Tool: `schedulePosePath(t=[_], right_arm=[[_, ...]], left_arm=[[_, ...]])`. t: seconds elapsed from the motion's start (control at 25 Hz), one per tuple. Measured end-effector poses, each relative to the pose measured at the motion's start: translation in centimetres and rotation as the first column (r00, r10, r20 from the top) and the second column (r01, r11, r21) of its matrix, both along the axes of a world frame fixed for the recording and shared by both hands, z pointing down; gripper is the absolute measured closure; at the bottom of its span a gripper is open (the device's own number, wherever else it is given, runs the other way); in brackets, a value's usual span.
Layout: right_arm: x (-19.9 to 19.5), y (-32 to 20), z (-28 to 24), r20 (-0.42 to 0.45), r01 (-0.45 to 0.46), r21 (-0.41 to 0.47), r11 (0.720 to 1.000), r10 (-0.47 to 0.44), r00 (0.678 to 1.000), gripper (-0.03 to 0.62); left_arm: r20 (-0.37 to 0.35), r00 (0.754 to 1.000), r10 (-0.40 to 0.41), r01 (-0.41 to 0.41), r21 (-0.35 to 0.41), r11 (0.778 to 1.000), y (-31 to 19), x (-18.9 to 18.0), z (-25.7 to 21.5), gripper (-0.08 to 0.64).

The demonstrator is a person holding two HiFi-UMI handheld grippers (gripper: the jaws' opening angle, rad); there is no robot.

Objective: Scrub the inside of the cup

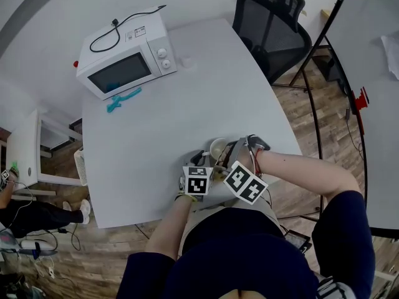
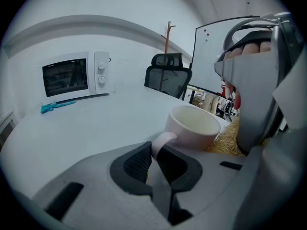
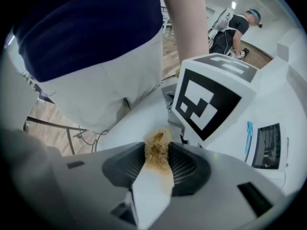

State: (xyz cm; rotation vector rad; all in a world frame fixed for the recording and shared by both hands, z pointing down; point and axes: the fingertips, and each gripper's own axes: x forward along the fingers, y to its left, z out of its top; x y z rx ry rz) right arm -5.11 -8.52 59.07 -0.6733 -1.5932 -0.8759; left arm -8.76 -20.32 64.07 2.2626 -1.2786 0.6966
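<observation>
The cup [image 2: 199, 126] is plain creamy white and the scrubber [image 3: 157, 150] straw-gold. The tabletop [image 1: 156, 148] is pale grey-white. At its far left corner stands a white, dark-doored microwave [image 1: 124, 58], with a teal tool [image 1: 123, 98] beside it. The marker cubes [image 1: 197, 180] bear black-and-white squares, and the fingers [image 2: 136, 164] are black and ribbed.

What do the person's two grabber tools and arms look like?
The left gripper and right gripper are light grey plastic, each with two black ribbed pads in rounded housings. Each carries a white cube printed with black square markers. The person wears a dark navy short-sleeved top; the forearms are bare.
</observation>
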Motion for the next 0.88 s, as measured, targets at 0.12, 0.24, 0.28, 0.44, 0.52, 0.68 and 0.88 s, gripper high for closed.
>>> schedulePosePath(t=[0.12, 0.24, 0.28, 0.44, 0.52, 0.68, 0.88], right_arm=[[0.5, 0.1, 0.0, -0.012, -0.018, -0.013, 1.000, 0.018, 1.000, 0.436], [1.7, -0.1, 0.2, -0.035, -0.051, -0.029, 0.998, 0.050, 0.998, 0.436], [2.2, -0.3, 0.3, -0.045, -0.064, -0.032, 0.997, 0.063, 0.997, 0.436], [4.4, -1.1, 0.7, -0.087, -0.115, -0.037, 0.993, 0.112, 0.990, 0.436], [5.3, -1.7, 0.8, -0.103, -0.131, -0.026, 0.991, 0.127, 0.986, 0.436], [6.4, -3.2, 0.9, -0.119, -0.170, -0.010, 0.985, 0.168, 0.979, 0.436], [7.3, -4.9, 0.9, -0.136, -0.214, 0.002, 0.977, 0.213, 0.968, 0.436]], left_arm=[[0.008, 1.000, 0.009, -0.009, 0.003, 1.000, 0.1, 0.0, 0.0, 0.520], [0.009, 1.000, 0.013, -0.013, 0.004, 1.000, 0.1, 0.0, 0.0, 0.520], [0.008, 1.000, 0.014, -0.014, 0.004, 1.000, 0.1, 0.0, 0.0, 0.518], [0.012, 1.000, 0.019, -0.019, 0.006, 1.000, 0.0, 0.1, 0.1, 0.520], [0.016, 1.000, 0.018, -0.018, 0.011, 1.000, 0.0, -0.1, 0.2, 0.520], [0.011, 1.000, 0.025, -0.025, 0.004, 1.000, 0.0, 0.1, 0.0, 0.519], [0.012, 1.000, 0.024, -0.024, 0.001, 1.000, 0.1, 0.1, 0.1, 0.520]])
